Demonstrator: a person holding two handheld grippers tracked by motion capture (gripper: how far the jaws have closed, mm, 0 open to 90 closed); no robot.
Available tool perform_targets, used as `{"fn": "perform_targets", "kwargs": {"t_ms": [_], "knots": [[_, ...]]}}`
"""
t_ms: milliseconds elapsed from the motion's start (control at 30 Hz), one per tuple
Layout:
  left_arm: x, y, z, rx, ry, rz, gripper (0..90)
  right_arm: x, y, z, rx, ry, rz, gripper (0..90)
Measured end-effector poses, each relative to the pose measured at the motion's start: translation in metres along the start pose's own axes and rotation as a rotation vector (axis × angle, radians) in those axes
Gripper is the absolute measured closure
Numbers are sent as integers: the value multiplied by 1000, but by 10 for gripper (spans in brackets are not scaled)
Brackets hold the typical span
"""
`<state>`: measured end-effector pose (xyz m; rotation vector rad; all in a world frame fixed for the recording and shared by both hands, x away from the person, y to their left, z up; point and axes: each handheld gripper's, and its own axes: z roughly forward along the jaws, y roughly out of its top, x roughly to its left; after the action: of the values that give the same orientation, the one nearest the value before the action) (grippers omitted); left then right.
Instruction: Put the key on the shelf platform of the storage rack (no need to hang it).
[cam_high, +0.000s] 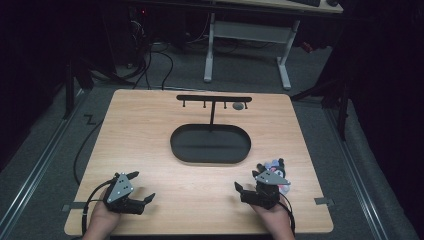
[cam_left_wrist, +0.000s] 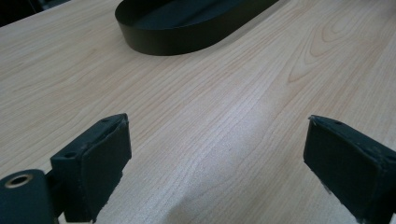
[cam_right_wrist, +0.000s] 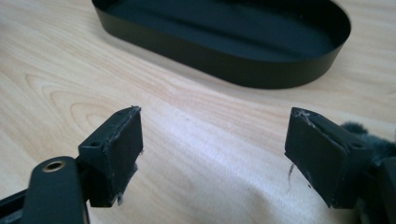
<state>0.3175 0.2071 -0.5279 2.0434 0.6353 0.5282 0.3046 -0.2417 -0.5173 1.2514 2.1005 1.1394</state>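
Plush toy (cam_high: 276, 170) just beside right gripper (cam_high: 248, 181), fingers apart.

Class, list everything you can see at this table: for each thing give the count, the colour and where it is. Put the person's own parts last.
table: one, light wood, under everything.
oval tray: one, black, centre of the table.
hook stand: one, black, rising from the tray's far side.
plush toy: one, dark with pale parts, beside the right claw.
desk: one, white legs, behind the table.
left claw: one, black, near left, open.
right claw: one, black, near right, open.
hands: two, at the near edge.
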Motion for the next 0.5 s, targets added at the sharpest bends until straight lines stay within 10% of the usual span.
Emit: {"fn": "perform_targets", "kwargs": {"t_ms": [500], "knots": [[2, 5, 5, -45, 9, 11, 82, 3, 6, -11, 70, -42, -44, 149]]}}
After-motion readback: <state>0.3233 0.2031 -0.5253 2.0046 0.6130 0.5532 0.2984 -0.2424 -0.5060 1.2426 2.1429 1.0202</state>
